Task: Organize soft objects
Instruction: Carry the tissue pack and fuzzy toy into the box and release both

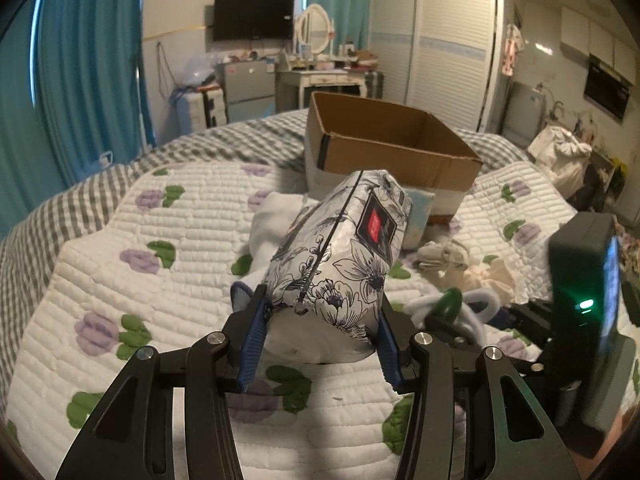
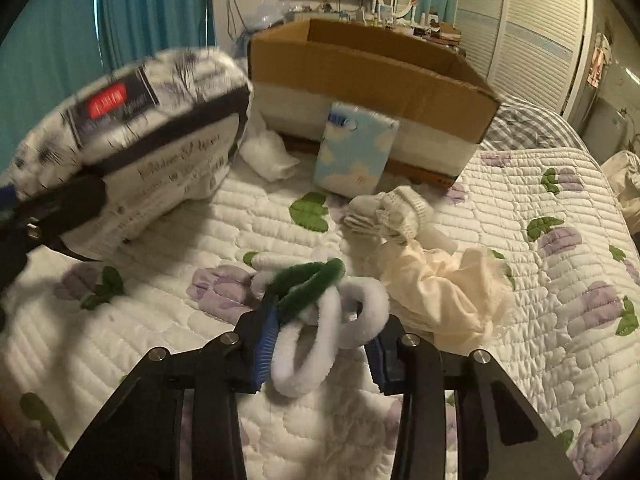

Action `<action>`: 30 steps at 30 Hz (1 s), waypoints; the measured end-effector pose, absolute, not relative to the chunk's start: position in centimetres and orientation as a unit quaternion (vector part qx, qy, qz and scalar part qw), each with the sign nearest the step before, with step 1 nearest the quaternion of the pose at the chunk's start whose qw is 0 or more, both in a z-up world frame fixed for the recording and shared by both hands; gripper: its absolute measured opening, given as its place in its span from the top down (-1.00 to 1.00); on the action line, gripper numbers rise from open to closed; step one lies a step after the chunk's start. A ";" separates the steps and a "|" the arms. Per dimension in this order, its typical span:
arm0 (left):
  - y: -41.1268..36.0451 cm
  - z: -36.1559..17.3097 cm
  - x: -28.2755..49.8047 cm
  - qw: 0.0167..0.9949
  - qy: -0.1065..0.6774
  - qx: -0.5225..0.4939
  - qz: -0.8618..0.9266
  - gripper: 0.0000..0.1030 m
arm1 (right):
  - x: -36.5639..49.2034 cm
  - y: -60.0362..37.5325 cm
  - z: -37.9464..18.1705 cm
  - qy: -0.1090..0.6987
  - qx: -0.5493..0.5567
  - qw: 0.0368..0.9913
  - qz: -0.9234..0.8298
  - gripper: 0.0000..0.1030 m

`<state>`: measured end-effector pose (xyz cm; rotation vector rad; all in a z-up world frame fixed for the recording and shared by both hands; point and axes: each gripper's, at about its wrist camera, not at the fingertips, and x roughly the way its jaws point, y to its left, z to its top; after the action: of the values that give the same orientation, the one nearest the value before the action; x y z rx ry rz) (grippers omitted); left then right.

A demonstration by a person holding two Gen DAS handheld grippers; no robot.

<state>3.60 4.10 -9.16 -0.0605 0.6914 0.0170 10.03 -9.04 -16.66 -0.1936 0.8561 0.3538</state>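
My left gripper (image 1: 320,328) is shut on a floral-printed tissue pack (image 1: 344,252) and holds it above the quilt; the pack also shows blurred in the right wrist view (image 2: 132,136). My right gripper (image 2: 320,340) is closed around a bundle of fuzzy white and green loops (image 2: 320,308) lying on the quilt. An open cardboard box (image 1: 392,140) stands on the bed behind. A blue cloud-print tissue pack (image 2: 352,152) leans against the box (image 2: 372,76). White gloves (image 2: 392,212) and a cream cloth (image 2: 444,284) lie to the right.
A white crumpled cloth (image 2: 268,156) lies by the box's left corner. The quilt (image 1: 120,280) with purple flowers covers a checked bedspread (image 1: 60,208). Blue curtains (image 1: 80,60), a dresser and a wardrobe (image 1: 440,40) stand beyond the bed.
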 end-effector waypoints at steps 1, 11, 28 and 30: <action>4.1 -9.0 3.5 0.941 0.337 -0.029 0.009 0.08 | 9.6 -9.5 -16.1 0.405 -0.085 0.893 0.176 0.27; 1.8 -4.2 3.0 0.953 0.302 -0.028 -0.006 0.08 | 7.3 -14.6 -7.2 0.327 -0.030 0.922 0.205 0.28; -0.9 2.7 16.8 0.965 0.264 0.003 0.000 0.08 | 21.1 -15.5 4.1 0.259 -0.039 0.941 0.215 0.28; -1.1 1.7 19.2 0.962 0.272 0.010 0.006 0.08 | 23.7 -15.2 3.3 0.267 -0.040 0.940 0.210 0.28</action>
<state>19.25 -1.06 1.72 0.0202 0.5509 0.0124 23.66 -15.16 3.28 -0.0822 0.5451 0.4291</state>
